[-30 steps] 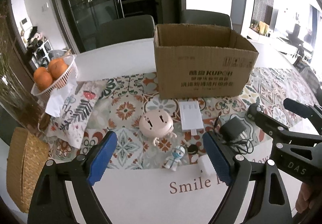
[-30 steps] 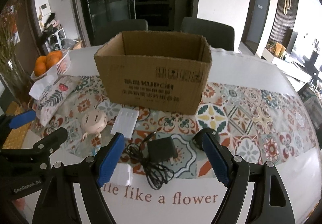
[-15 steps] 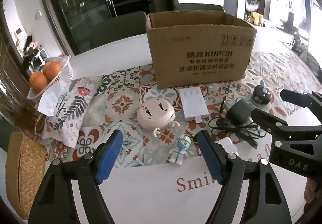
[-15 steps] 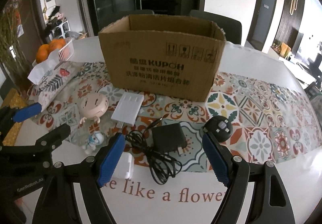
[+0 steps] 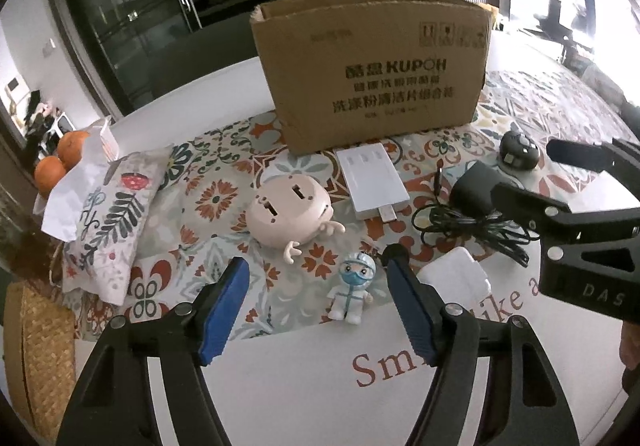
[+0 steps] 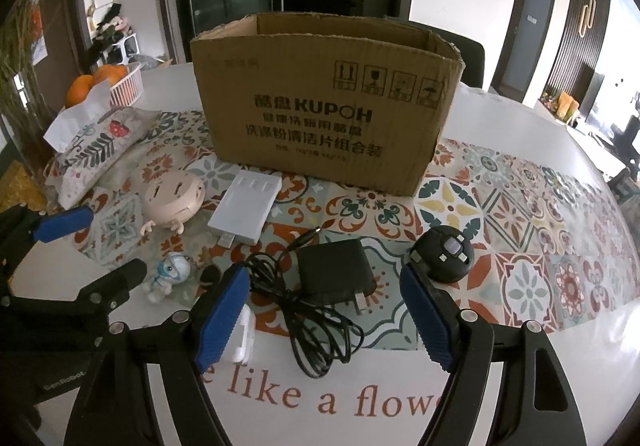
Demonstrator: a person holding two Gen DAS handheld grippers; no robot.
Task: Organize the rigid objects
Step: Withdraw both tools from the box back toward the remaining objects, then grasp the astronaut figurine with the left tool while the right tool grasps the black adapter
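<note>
Along the table's (image 6: 520, 386) near edge every item lies outside the cardboard box (image 6: 320, 113), none packed yet; left gripper (image 5: 316, 302), jaws closing, frames the small figurine (image 5: 352, 292) untouched; right gripper (image 6: 324, 310) gapes over the black adapter (image 6: 336, 272).

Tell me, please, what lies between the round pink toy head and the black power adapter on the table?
The flat white box with a USB plug lies between the pink toy head and the black adapter; both wrist views show it.

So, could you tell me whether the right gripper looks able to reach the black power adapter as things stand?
Probably yes. The right gripper has its jaws apart and empty, the black power adapter lies uncovered just ahead between them, and only its loose cable trails alongside.
</note>
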